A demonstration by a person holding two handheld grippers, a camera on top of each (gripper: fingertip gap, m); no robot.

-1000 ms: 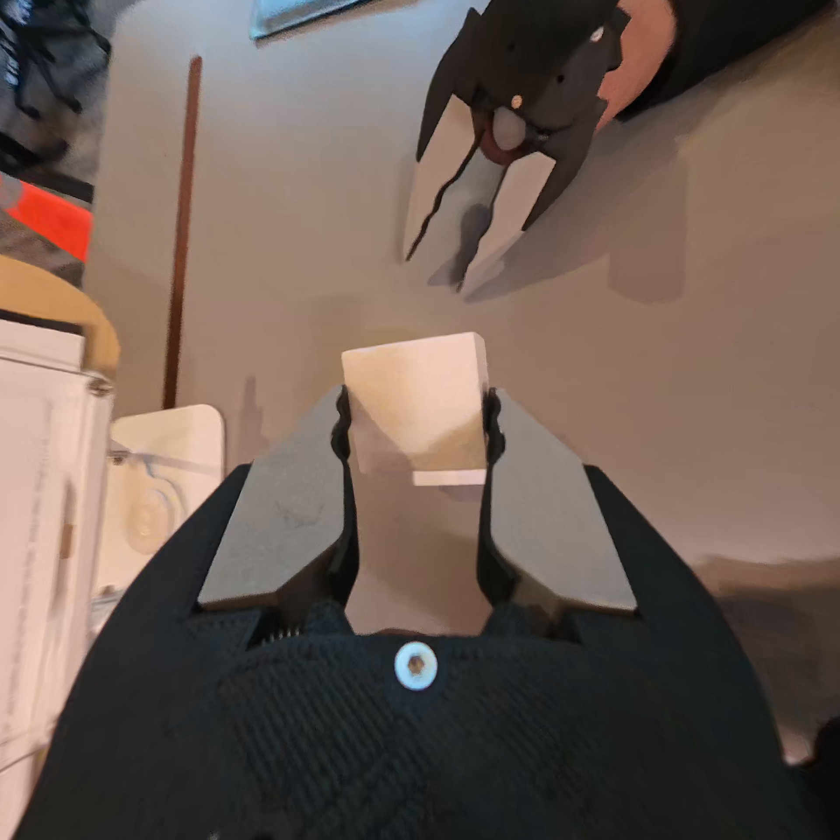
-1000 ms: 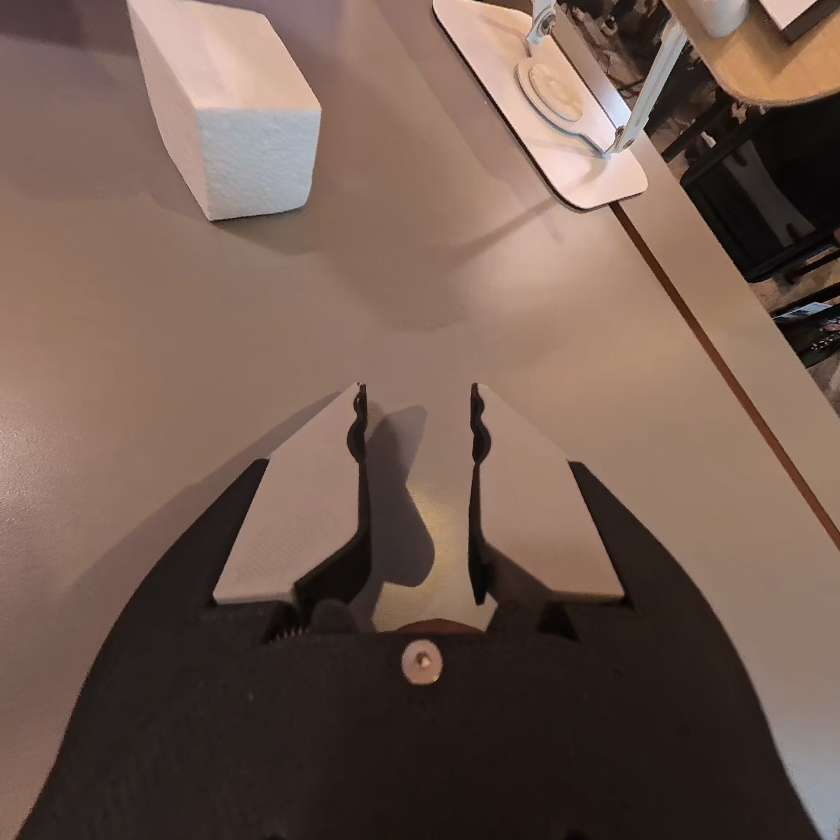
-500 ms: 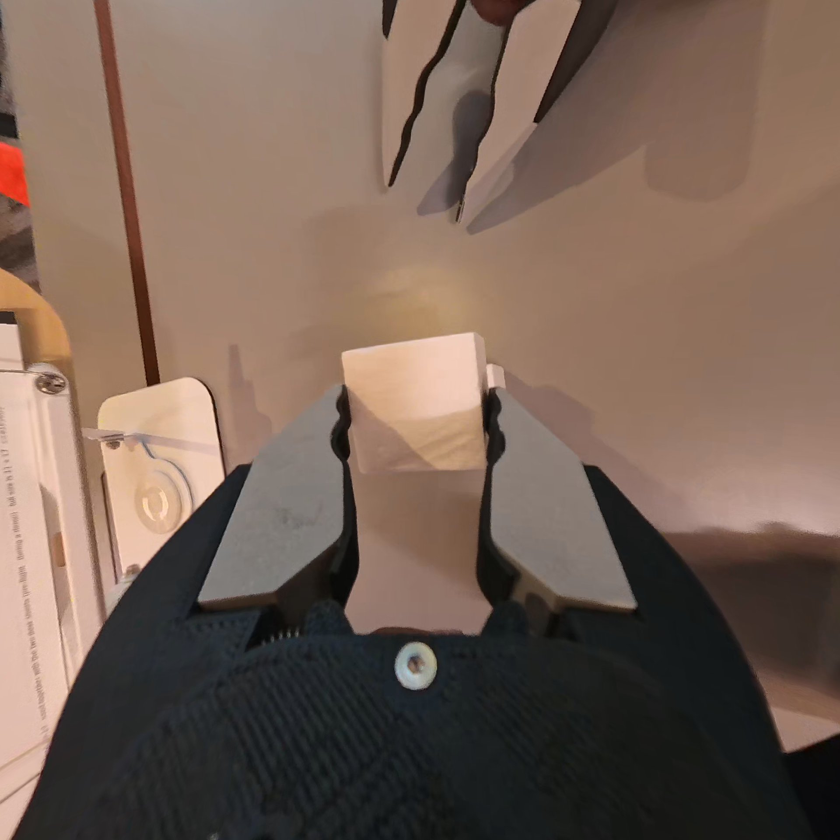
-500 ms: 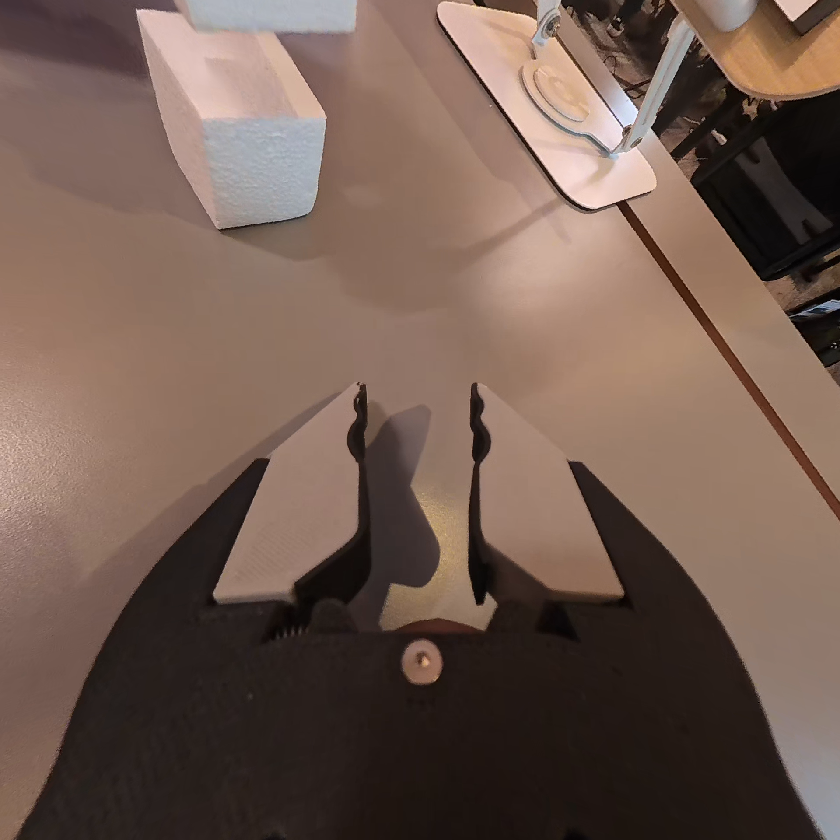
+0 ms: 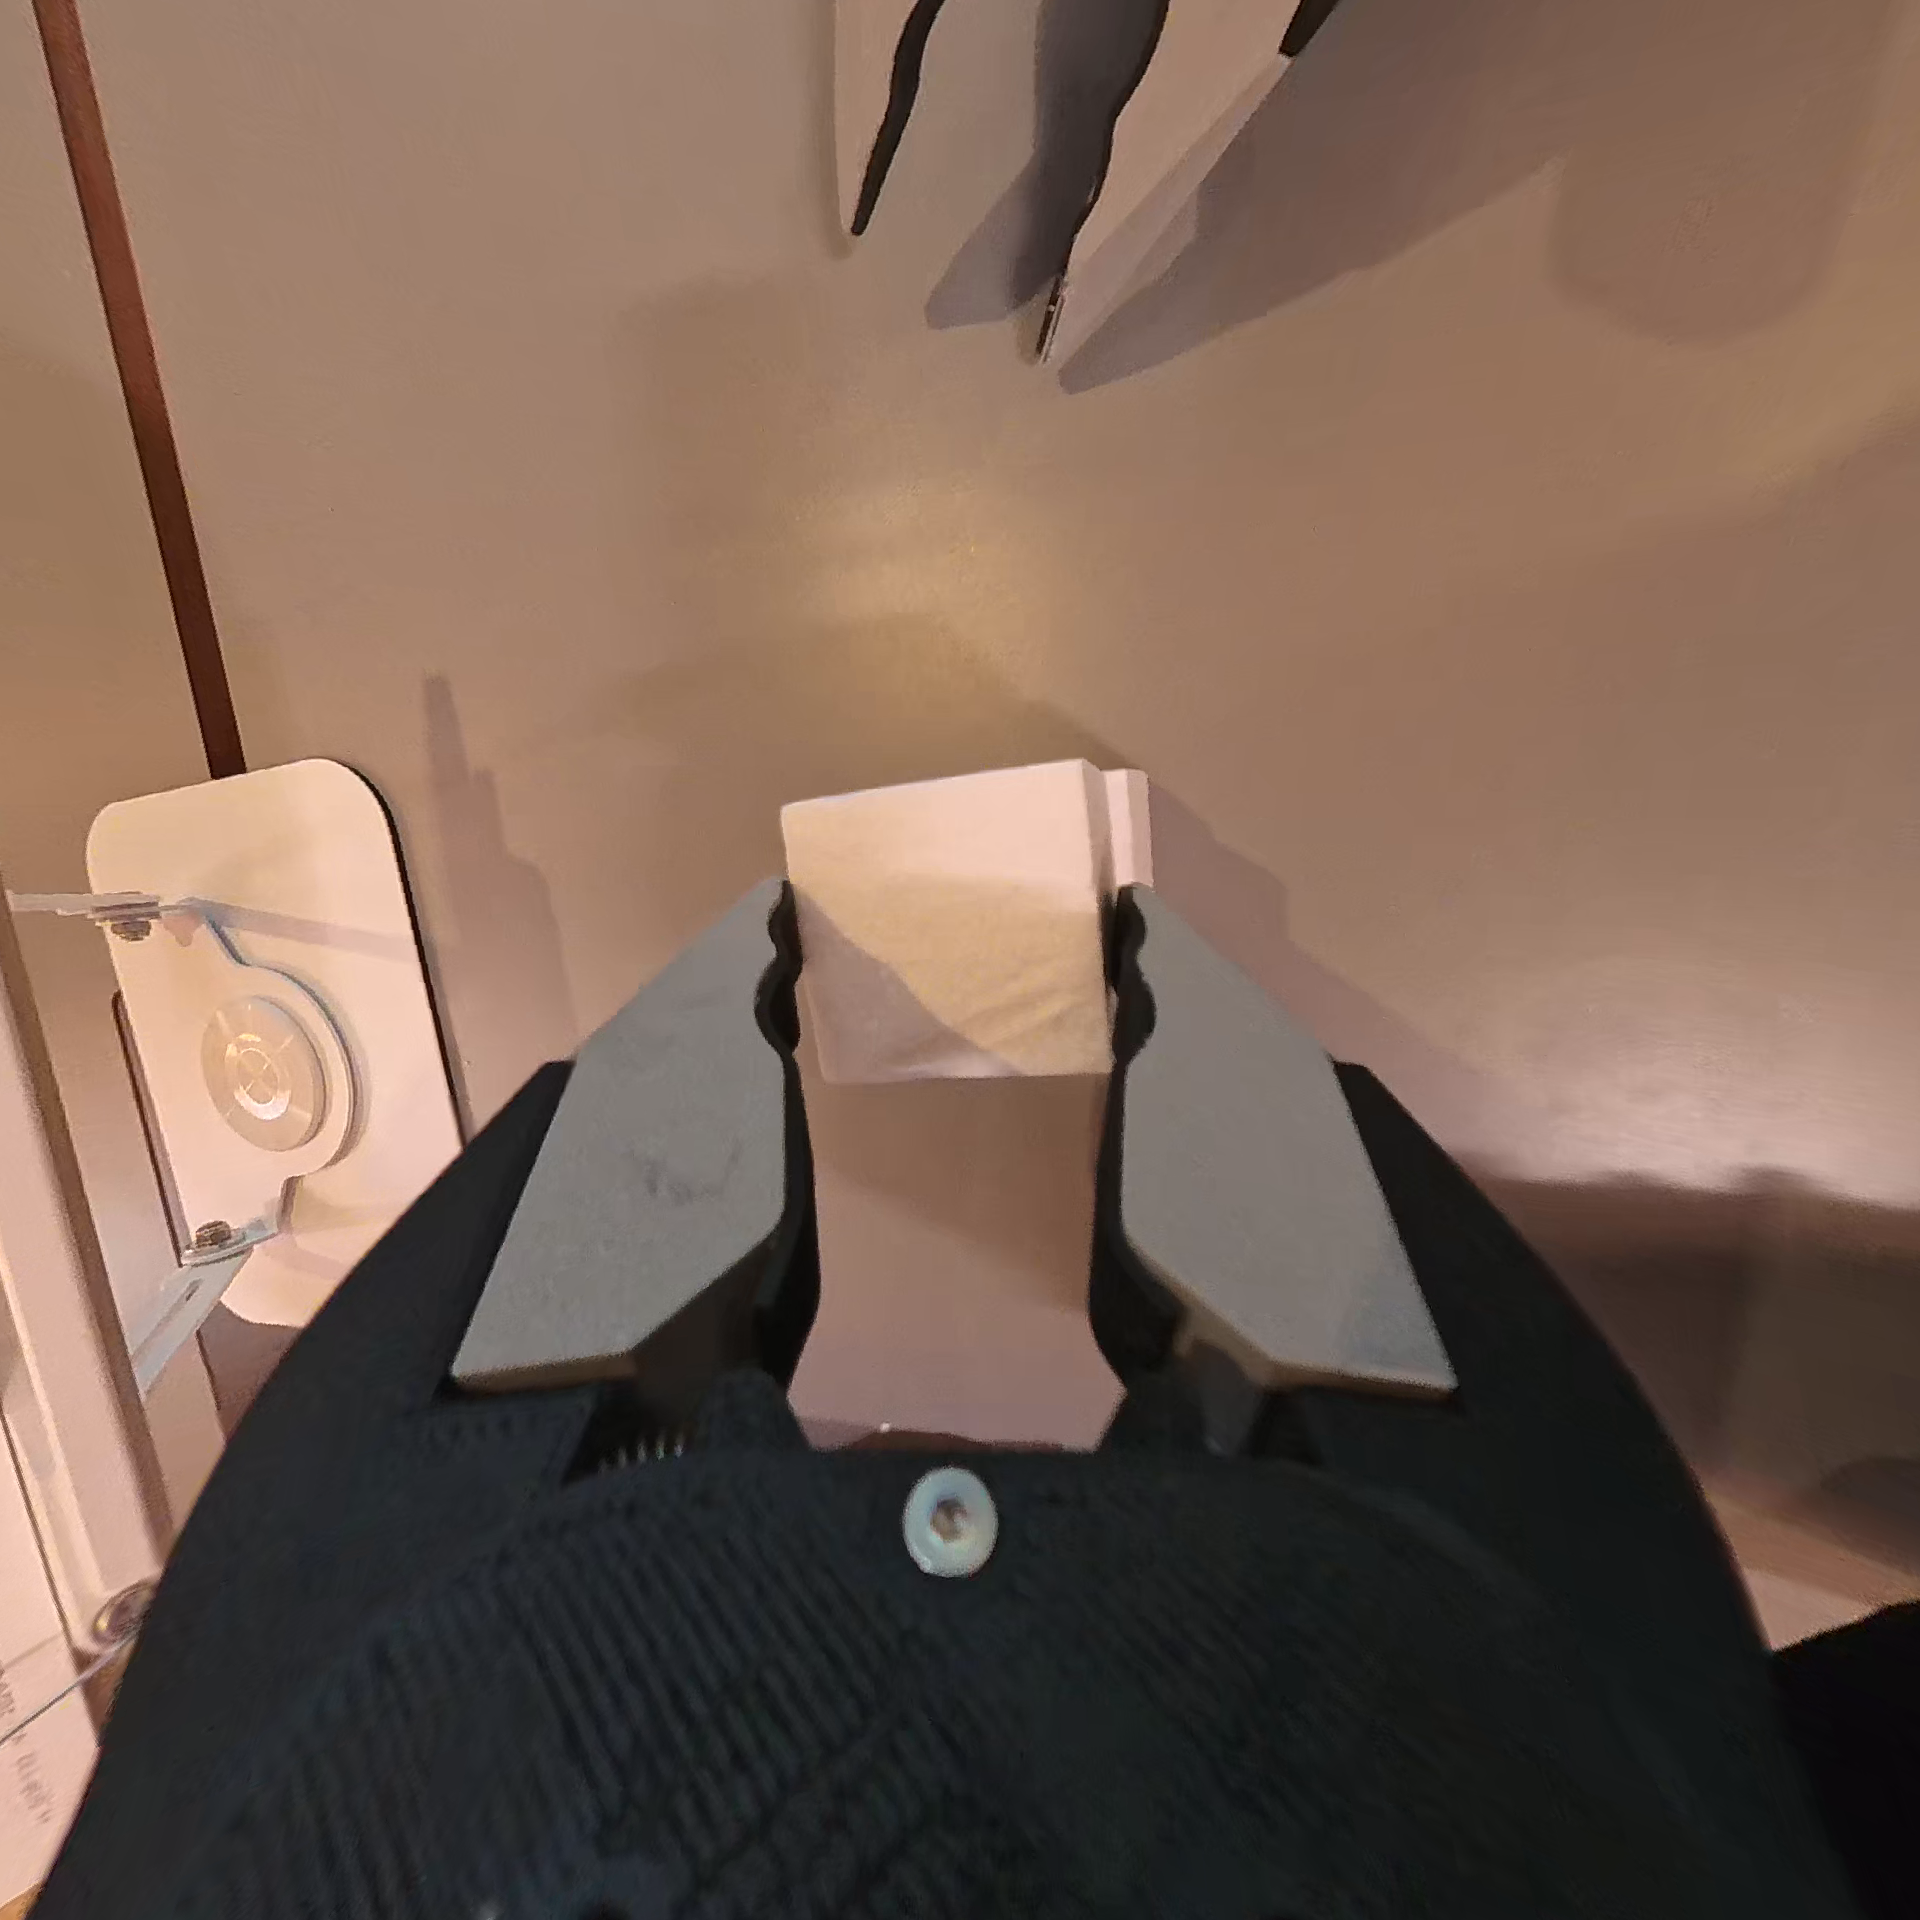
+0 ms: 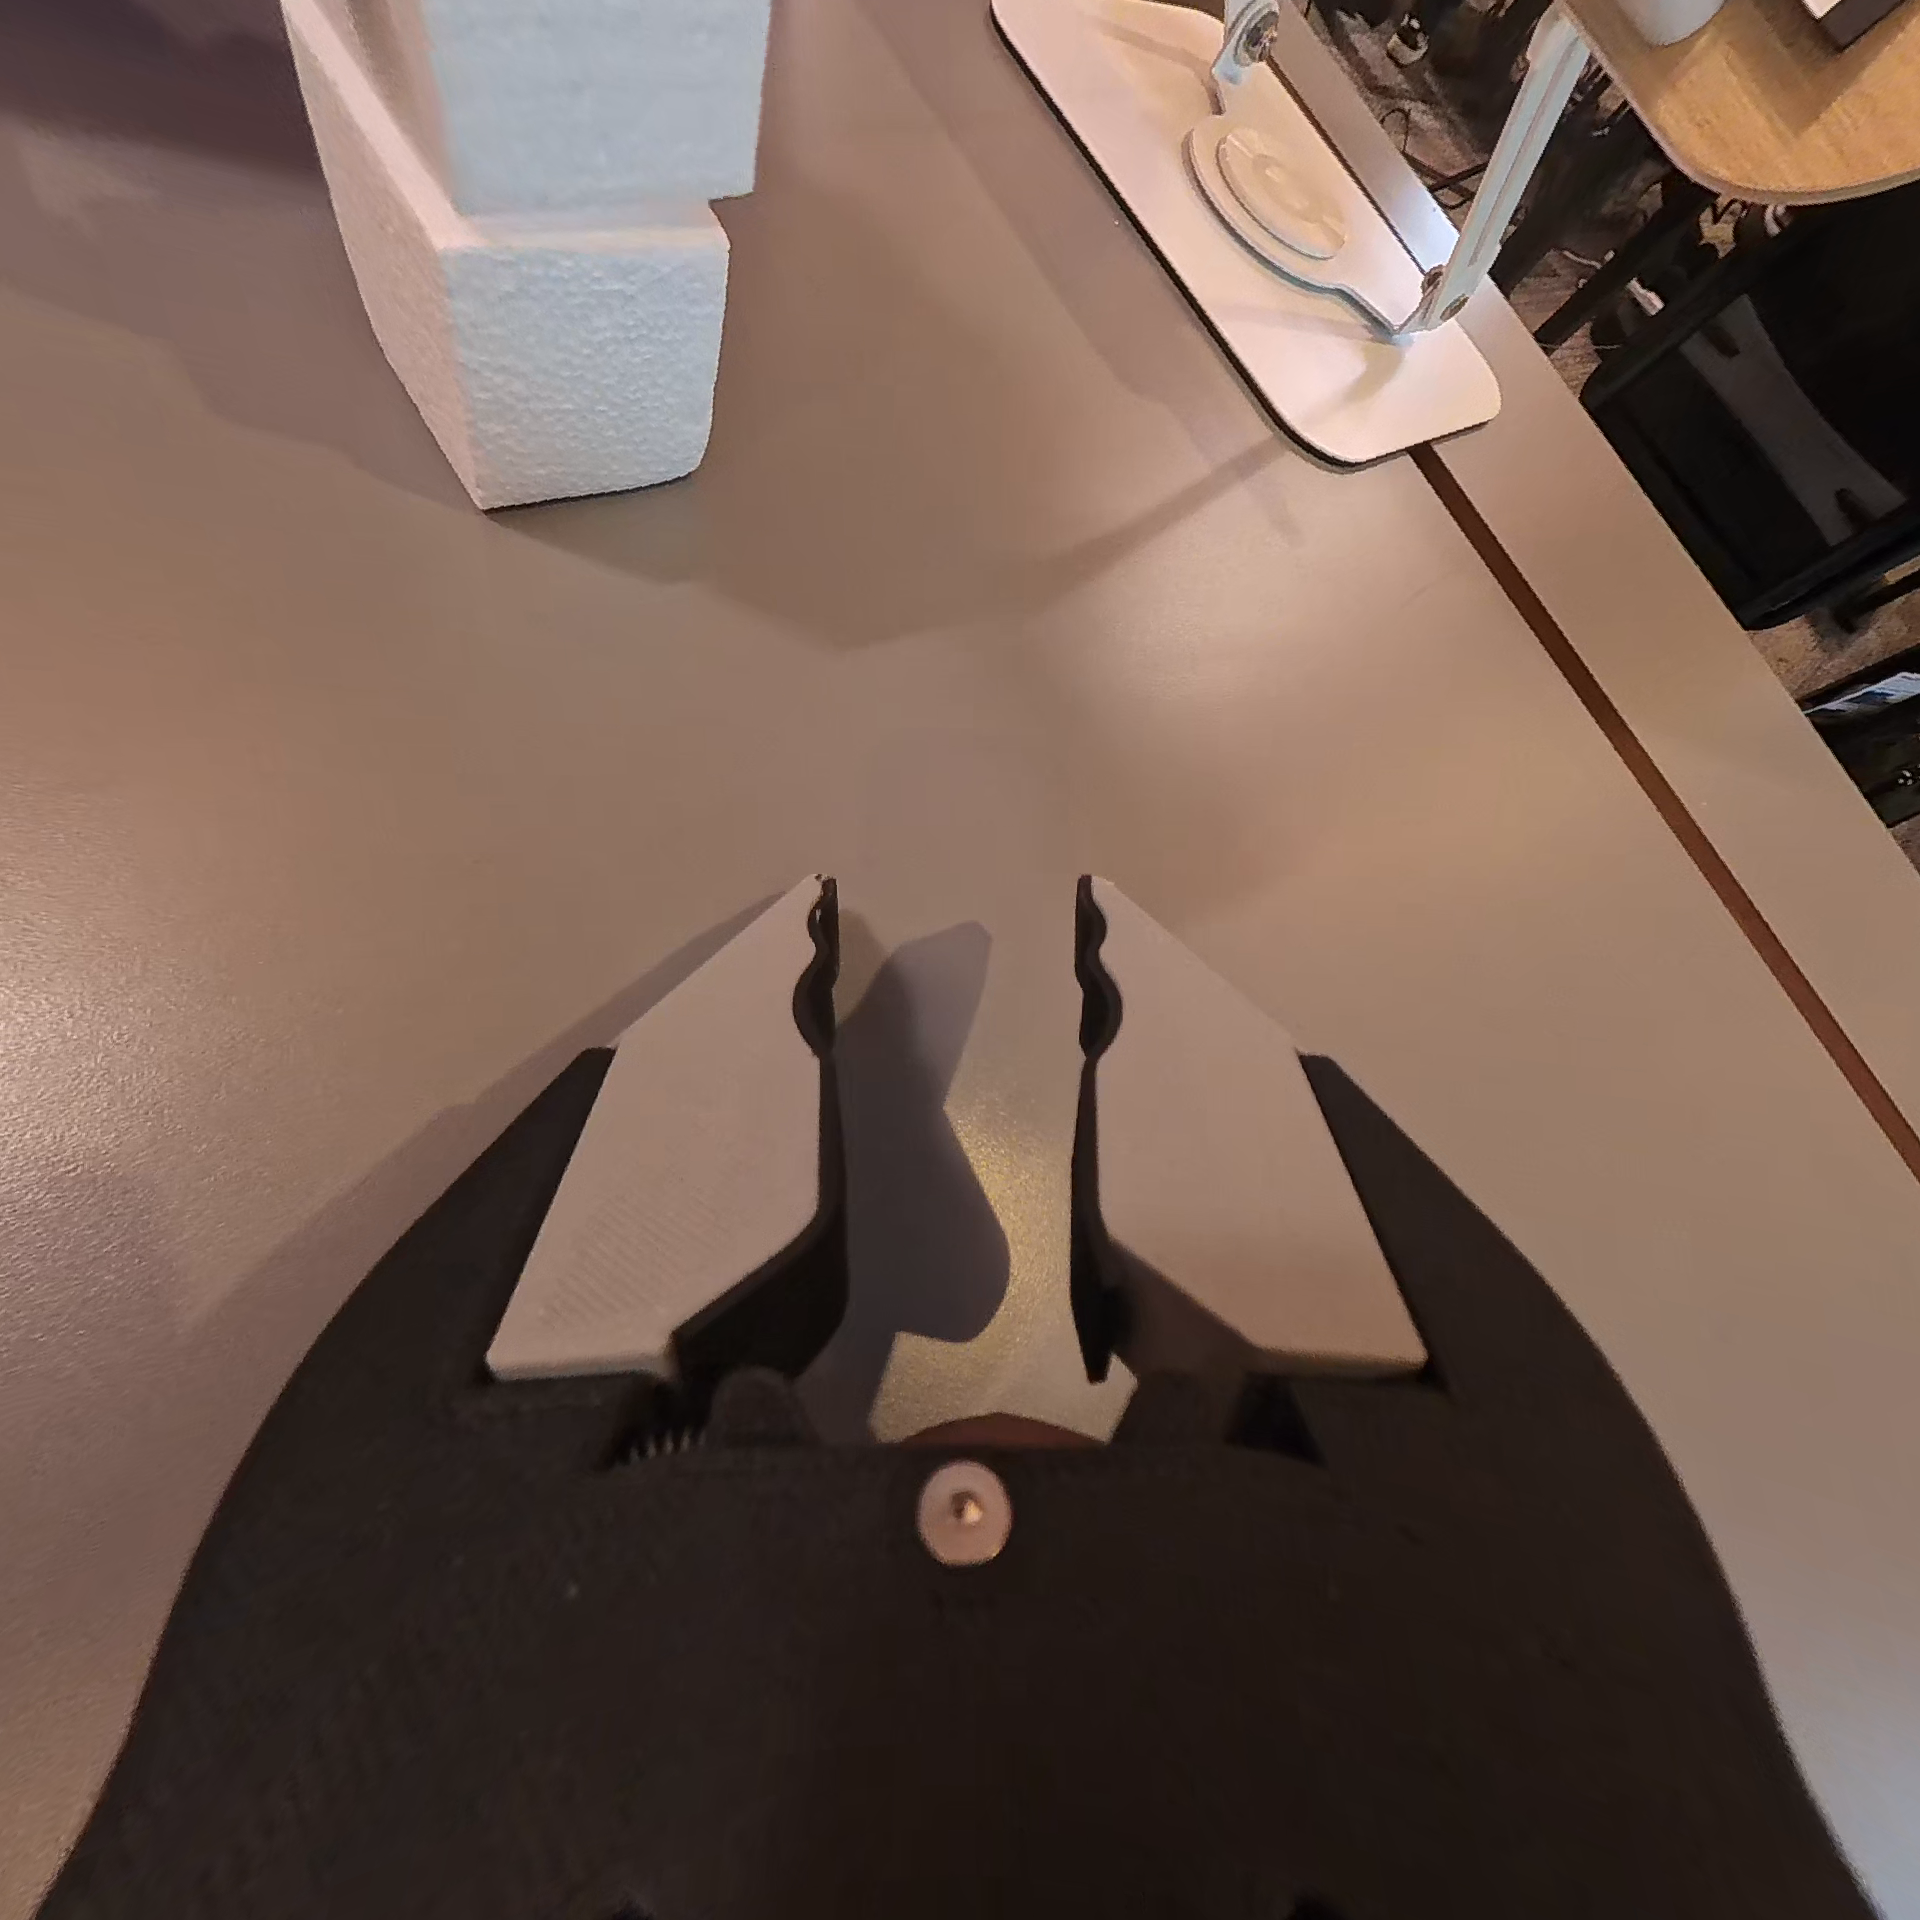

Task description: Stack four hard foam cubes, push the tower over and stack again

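At the far left of the left wrist view, a flat white stand base with a clear bracket (image 5: 260, 1039) sits on the grey-brown counter (image 5: 1455, 727), next to a dark brown seam strip (image 5: 135, 395). In the middle, the left gripper (image 5: 951, 977) has its jaws clamped on a white hard foam cube (image 5: 945, 935). A sliver of a second white foam cube (image 5: 1130, 826) peeks out behind its right edge. Whether the held cube already rests on that lower one is hard to tell from this angle.

In the right wrist view, the held cube (image 6: 592, 94) appears at upper left, sitting over the lower cube (image 6: 582, 343), shifted slightly off its front edge; the lower one stands on the counter (image 6: 416, 831). The right gripper (image 6: 956, 904) hangs low over bare counter, well apart from the cubes, its jaws apart and holding nothing. At upper right lies the white stand base (image 6: 1351, 384), and beyond the seam strip (image 6: 1662, 748) a rounded pale wooden tabletop (image 6: 1766, 135).
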